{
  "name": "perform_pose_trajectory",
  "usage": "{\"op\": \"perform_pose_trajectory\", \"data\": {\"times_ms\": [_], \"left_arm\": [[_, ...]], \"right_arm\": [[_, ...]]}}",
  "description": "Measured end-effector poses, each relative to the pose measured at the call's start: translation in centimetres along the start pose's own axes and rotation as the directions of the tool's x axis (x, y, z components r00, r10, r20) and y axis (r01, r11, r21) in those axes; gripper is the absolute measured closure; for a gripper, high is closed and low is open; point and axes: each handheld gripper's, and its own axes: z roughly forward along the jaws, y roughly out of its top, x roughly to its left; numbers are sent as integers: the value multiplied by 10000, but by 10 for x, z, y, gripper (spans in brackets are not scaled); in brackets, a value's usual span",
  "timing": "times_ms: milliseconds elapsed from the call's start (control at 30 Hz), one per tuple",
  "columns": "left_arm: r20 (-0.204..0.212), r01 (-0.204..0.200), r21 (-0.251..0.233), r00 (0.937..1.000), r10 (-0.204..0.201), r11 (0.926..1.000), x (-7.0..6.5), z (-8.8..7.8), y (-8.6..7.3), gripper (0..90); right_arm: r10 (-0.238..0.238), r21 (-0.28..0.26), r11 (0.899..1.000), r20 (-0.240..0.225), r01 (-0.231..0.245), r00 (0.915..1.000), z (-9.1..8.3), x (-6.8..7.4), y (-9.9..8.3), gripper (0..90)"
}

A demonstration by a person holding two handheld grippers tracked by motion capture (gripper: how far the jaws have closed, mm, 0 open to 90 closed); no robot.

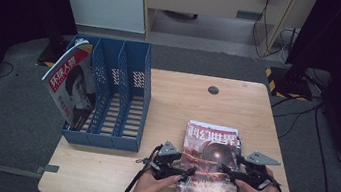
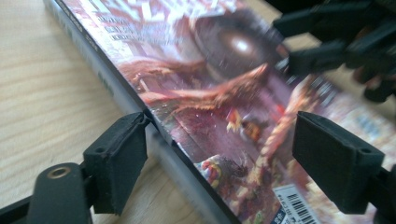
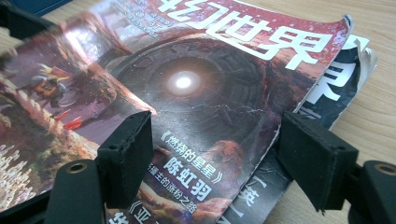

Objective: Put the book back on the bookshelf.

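Near the front edge of the wooden table (image 1: 168,100), the magazine stack (image 1: 210,162) lies flat with its long axis running front to back, between the left gripper (image 1: 187,171) at its left edge and the right gripper (image 1: 225,170) at its right. Both grippers' jaws stand wide apart, straddling the top cover's edges and clamping nothing. Farther back, at the left edge, a blue file rack (image 1: 113,93) holds one upright magazine (image 1: 71,84); grey carpet (image 1: 16,104) surrounds the table.

1. The file rack (image 1: 123,94) stands at the left of the table (image 1: 183,98), mid-frame in the high view.
2. A magazine (image 1: 70,84) leans in the rack's leftmost compartment.
3. A magazine stack (image 1: 210,164) lies flat at lower centre-right, near the table's front edge.
4. The left gripper (image 1: 187,171) sits at the stack's left edge, the right gripper (image 1: 227,168) at its right edge.
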Motion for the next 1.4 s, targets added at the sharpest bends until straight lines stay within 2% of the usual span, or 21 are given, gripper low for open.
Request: {"op": "perform_pose_trajectory", "data": {"times_ms": [67,233,267,433,567,600,667,900,967,1033,1200,1400], "left_arm": [[166,-148,-109,9998,149,9998,-1,-4,6,218],[470,-197,-190,9987,206,9996,-1,-6,16,246],[645,-181,-189,9977,193,9997,1,-4,22,247],[731,-56,-168,9973,68,9998,5,3,36,249],[560,-58,-36,9984,60,10000,9,11,56,249],[560,-58,-36,9984,60,10000,9,11,56,249],[568,86,-99,9984,-80,9999,12,15,66,250],[271,217,-1,9994,-217,9998,17,20,74,276],[256,237,65,9994,-238,9997,17,21,76,283],[259,170,75,9995,-172,9998,16,21,80,288],[213,7,109,9998,-9,9999,14,23,89,296],[266,-155,133,9995,152,9998,14,32,106,295]], "right_arm": [[39,25,10000,-58,-39,10000,-1,-1,0,272],[2,25,10000,-89,-1,10000,-1,-2,0,273],[-16,28,10000,-117,16,9999,-1,-2,0,273],[-177,106,9998,-285,180,9994,0,-5,1,273],[-191,254,9995,-425,202,9989,0,-7,3,271],[-210,310,9993,-389,222,9990,1,-7,5,271],[-264,419,9987,-367,279,9990,2,-9,7,260],[473,165,9988,-599,-464,9971,13,-21,15,185],[543,133,9985,-721,-534,9959,17,-24,17,167],[483,159,9988,-826,-472,9954,19,-27,19,168],[-4,148,9999,-828,16,9966,21,-28,20,202],[-8,119,9999,-852,18,9964,23,-25,20,220]]}}
